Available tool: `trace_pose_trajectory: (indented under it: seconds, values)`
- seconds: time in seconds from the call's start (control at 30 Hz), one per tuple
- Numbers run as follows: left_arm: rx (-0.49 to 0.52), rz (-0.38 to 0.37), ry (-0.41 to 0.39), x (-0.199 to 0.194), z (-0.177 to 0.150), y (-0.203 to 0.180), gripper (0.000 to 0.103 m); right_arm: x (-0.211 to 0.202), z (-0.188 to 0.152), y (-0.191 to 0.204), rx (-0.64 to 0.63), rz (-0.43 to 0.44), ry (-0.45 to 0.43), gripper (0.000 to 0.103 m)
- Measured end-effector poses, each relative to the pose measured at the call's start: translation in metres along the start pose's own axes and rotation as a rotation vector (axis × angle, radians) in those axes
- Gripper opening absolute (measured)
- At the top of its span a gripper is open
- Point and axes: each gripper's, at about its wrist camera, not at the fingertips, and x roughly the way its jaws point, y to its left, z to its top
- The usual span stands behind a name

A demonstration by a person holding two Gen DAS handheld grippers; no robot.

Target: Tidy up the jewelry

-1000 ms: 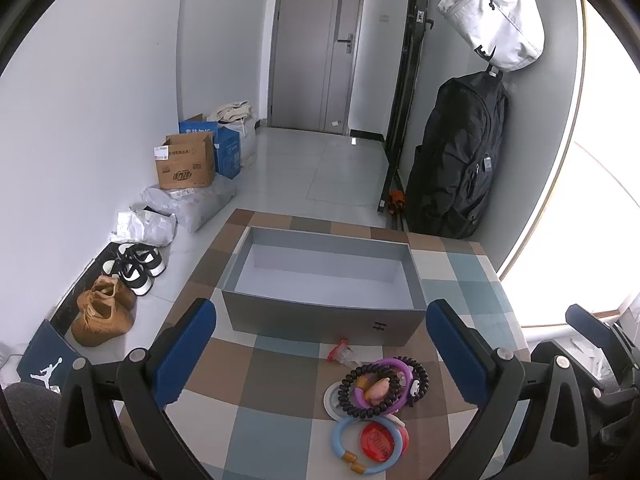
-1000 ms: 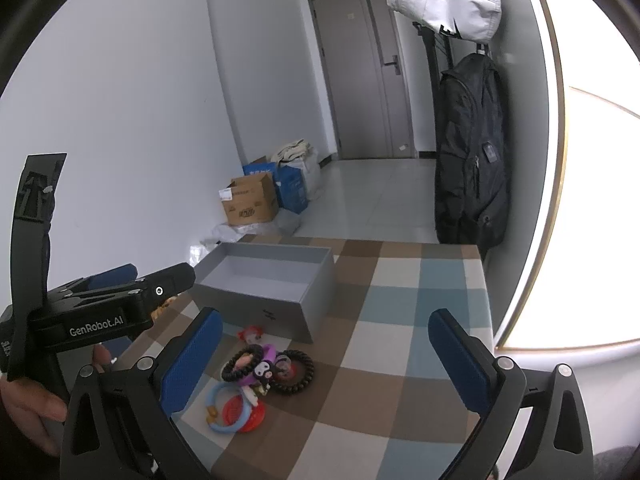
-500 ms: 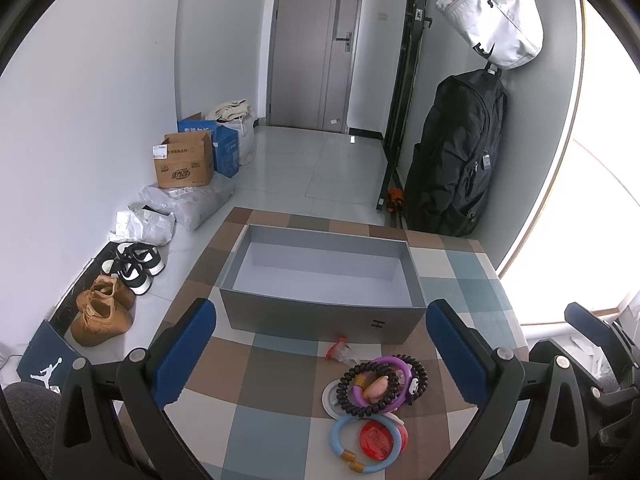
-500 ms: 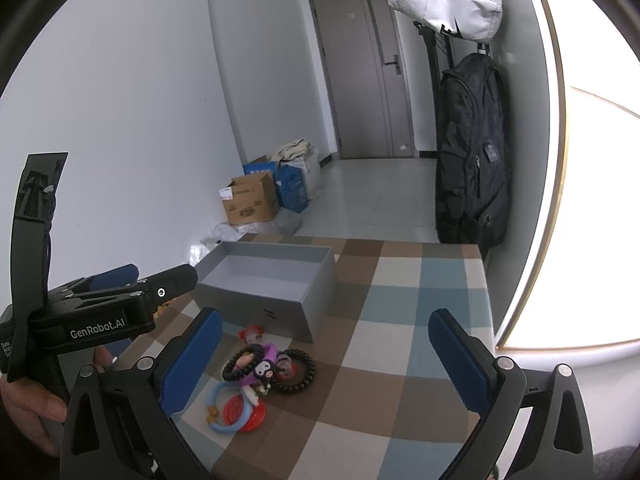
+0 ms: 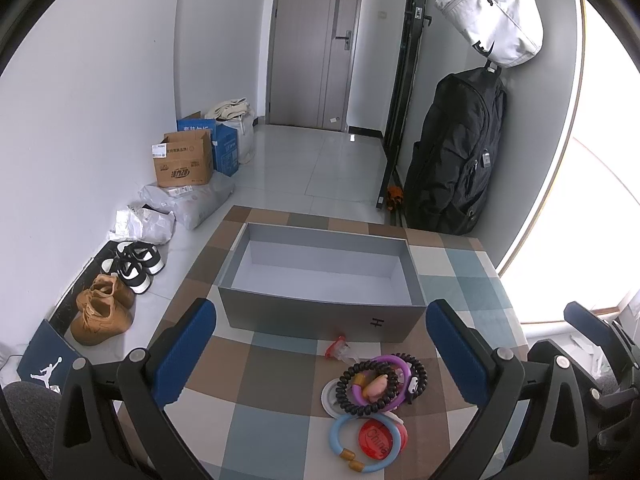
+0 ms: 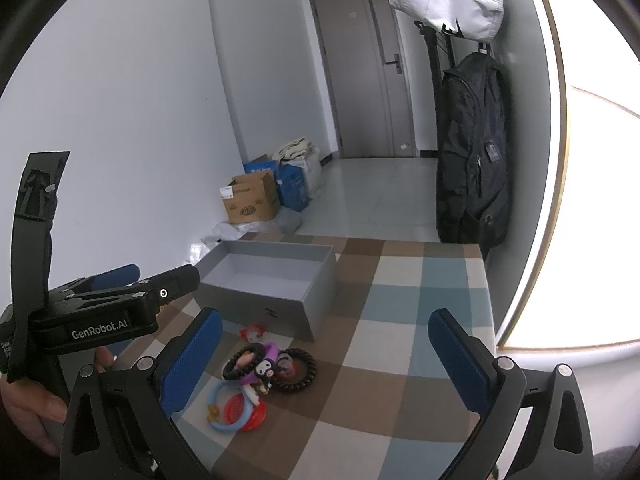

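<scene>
An open grey box (image 5: 312, 318) stands empty on the checked tablecloth (image 5: 264, 428). In front of it lies a jewelry pile: a black bead bracelet (image 5: 360, 390), a purple ring (image 5: 394, 360), a black coil tie (image 5: 418, 376), a blue bangle (image 5: 340, 440) around a red disc (image 5: 374, 442), and a small red charm (image 5: 338, 350). My left gripper (image 5: 320, 312) hovers open above the near table, short of the pile. My right gripper (image 6: 325, 316) is open too, above and to the right of the pile (image 6: 264, 368) and the box (image 6: 264, 308). Neither holds anything.
A person's hand (image 6: 28, 404) holds the left gripper's body (image 6: 100, 320). Off the table's left side, shoes (image 5: 104, 308) and cardboard boxes (image 5: 182, 162) sit on the floor. A black backpack (image 5: 456, 160) hangs on the wall past the table's far right corner.
</scene>
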Motion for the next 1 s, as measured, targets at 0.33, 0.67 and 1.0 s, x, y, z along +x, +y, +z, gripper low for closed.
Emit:
trace_pose_trajectory:
  seconds: [0.33, 0.67, 1.0]
  values:
    - [-0.002, -0.003, 0.007, 0.001, -0.006, -0.001, 0.102, 0.0, 0.0, 0.0, -0.003, 0.002, 0.002, 0.103]
    - [-0.007, -0.012, 0.034, 0.004, -0.008, 0.0, 0.102, 0.001, 0.0, 0.0, -0.001, 0.001, 0.002, 0.103]
    - [-0.041, -0.078, 0.178, 0.022, -0.013, 0.009, 0.102, 0.009, -0.002, 0.0, 0.006, -0.014, 0.038, 0.103]
